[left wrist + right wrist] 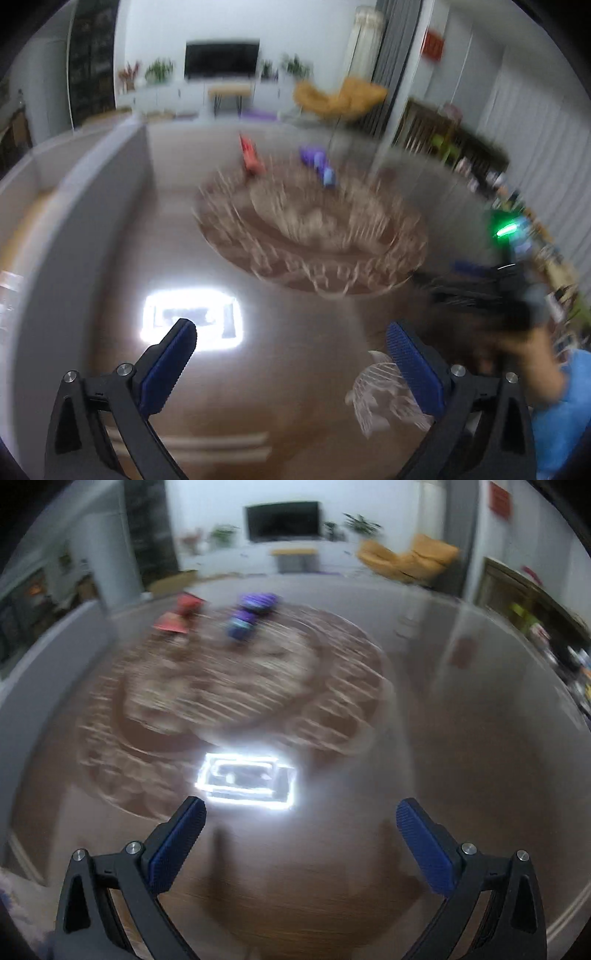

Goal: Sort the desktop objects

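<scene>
Both views are blurred by motion. A round lace doily [314, 229] [229, 694] lies on the glossy brown table [277, 387] [461, 757]. At its far edge sit a red object [251, 155] [177, 616] and a purple and blue object [317, 162] [247, 614]. My left gripper [291, 339] is open above bare table, nothing between its blue pads. My right gripper [301, 814] is open too, with nothing between its pads. In the left wrist view the other gripper [480, 291], held by a hand [535, 362], shows at right.
A bright lamp reflection [192, 317] [247, 779] glares on the table near the fingertips. A small white lace piece [384, 395] lies by the left gripper's right finger. A grey partition [92, 221] borders the table on the left. A room with TV and yellow chair lies beyond.
</scene>
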### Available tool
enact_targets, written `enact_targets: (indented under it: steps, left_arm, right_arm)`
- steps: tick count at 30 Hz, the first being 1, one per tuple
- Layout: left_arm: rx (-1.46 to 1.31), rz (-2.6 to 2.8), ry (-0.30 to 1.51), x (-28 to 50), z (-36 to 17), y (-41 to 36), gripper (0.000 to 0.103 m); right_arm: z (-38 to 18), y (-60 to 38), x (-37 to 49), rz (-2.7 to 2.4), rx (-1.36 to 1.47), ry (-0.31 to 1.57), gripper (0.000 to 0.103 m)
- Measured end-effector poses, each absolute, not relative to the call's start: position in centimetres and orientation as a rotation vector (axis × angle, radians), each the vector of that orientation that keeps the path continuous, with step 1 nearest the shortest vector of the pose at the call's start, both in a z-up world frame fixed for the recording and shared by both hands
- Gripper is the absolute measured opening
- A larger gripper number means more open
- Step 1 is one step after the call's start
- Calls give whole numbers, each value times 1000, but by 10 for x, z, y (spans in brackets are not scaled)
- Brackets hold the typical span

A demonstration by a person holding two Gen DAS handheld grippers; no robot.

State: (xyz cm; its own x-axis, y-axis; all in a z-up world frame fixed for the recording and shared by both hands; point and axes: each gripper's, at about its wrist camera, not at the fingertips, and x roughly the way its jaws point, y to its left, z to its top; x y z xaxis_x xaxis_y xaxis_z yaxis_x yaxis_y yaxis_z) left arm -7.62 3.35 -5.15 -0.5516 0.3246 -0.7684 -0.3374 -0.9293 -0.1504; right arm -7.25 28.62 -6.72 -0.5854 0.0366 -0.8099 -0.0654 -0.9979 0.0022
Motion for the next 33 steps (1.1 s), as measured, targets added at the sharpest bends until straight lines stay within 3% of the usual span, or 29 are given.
enact_targets:
  steps: [4, 7, 33]
  left_arm:
    - [-1306, 2525, 96, -109, -97, 74, 103]
    - [-1303, 2570, 201, -132, -98, 94, 103]
    - [-1304, 2543, 204, -143, -95, 93, 103]
  right_arm:
    - [-67, 284, -70, 2757, -1426, 4, 103]
    - [-65, 283, -69, 2770, -1425, -1, 103]
    - [-67, 285, -73, 2769, -1423, -2, 103]
